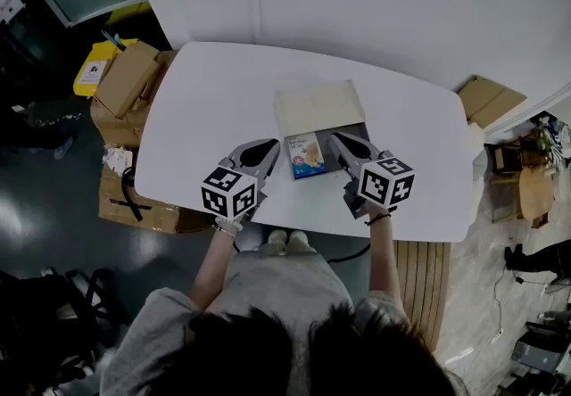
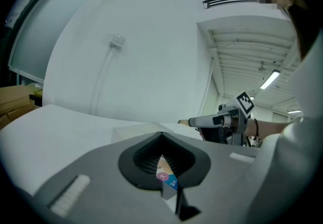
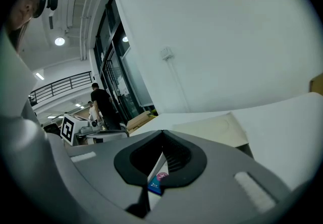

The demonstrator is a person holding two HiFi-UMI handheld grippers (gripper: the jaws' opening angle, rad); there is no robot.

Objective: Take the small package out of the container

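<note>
Your left gripper (image 1: 273, 148) has its jaws pressed together and holds nothing. Its tip is just beside the small package (image 1: 306, 156), at 9 o'clock of it. Your right gripper (image 1: 338, 140) is closed in the same way, also empty, at 3 o'clock of the package. The package lies flat inside the container (image 1: 356, 130) in the middle of the white table (image 1: 205, 100). The container's open lid (image 1: 319, 107) is at 12 o'clock.
</note>
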